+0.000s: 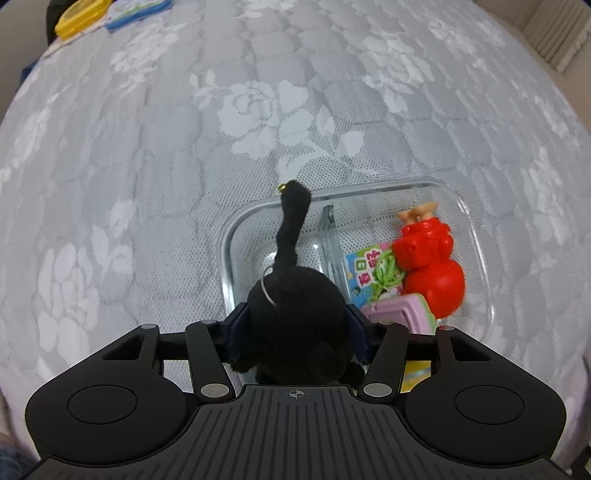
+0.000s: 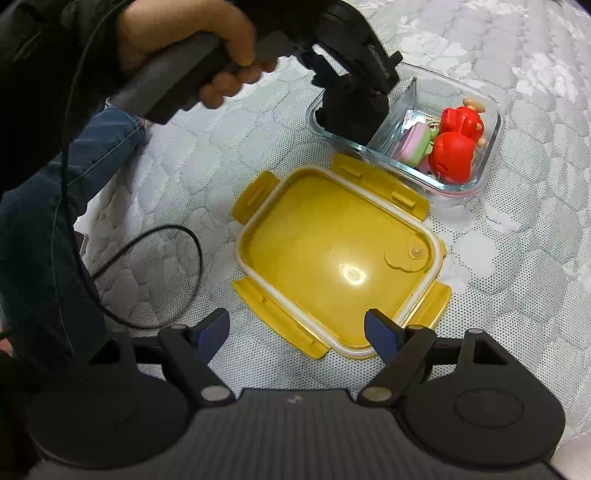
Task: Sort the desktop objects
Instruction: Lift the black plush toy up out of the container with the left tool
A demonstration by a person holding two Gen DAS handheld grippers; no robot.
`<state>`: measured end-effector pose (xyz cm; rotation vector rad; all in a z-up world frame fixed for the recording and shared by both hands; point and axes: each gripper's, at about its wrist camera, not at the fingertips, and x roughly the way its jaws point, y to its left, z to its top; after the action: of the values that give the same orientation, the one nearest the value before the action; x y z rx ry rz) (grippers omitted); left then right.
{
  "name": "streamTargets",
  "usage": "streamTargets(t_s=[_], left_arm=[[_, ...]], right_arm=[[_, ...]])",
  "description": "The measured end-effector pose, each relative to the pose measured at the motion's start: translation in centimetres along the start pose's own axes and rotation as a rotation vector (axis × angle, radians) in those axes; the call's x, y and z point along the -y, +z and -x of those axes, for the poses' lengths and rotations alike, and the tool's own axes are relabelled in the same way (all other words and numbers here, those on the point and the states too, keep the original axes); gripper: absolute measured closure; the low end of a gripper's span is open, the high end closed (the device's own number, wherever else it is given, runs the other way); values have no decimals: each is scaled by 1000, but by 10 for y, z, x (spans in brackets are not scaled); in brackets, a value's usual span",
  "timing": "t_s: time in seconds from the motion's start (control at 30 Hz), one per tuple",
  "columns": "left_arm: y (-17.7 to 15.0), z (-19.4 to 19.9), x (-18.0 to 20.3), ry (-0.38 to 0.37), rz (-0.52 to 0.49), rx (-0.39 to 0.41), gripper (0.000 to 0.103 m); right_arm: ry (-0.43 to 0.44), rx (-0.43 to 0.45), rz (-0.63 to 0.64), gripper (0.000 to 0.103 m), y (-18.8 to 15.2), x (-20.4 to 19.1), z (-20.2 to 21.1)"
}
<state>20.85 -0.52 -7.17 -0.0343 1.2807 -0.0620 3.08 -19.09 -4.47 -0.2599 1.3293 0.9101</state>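
A black plush toy (image 1: 295,306) fills the jaws of my left gripper (image 1: 295,319), whose blue pads hug its sides. The toy sits in the left compartment of a clear glass container (image 1: 476,236), and its tail leans on the far rim. The right compartment holds a red figure (image 1: 432,269), a pink and green piece (image 1: 399,306) and a colourful card (image 1: 364,269). In the right wrist view a hand (image 2: 192,48) holds that gripper over the container (image 2: 495,122) and the plush (image 2: 351,118). My right gripper (image 2: 297,328) stands open and empty over the near edge of the yellow lid (image 2: 332,258).
Everything lies on a grey quilted cloth with a white flower pattern. A black cable (image 2: 166,258) loops left of the lid, beside a person's leg in jeans (image 2: 44,206). Far off at the left lie another yellow lid (image 1: 83,16) and a blue-edged item (image 1: 136,13).
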Motion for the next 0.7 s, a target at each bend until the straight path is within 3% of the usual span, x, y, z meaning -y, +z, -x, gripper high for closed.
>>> streamTargets(t_s=[0.13,0.3,0.4,0.47,0.6,0.7], left_arm=[[0,21,-10,-36,51,72,48],[-1,54,-15,-86,104,374,48],[-24,58,-5,-42,55,560,48],[-43,47,6,10,-4,595,48],[-79,26,12,65,-51,585,46],[-100,22,3,23,0,487,43]], right_arm=[[0,0,1,21,0,-1,0],[-2,-2,-1,21,1,0,-1],[-4,0,-3,21,1,0,0],[-5,0,-1,21,0,0,0],[-3,4,1,21,-2,1,2],[-3,5,-5,21,-2,1,2]])
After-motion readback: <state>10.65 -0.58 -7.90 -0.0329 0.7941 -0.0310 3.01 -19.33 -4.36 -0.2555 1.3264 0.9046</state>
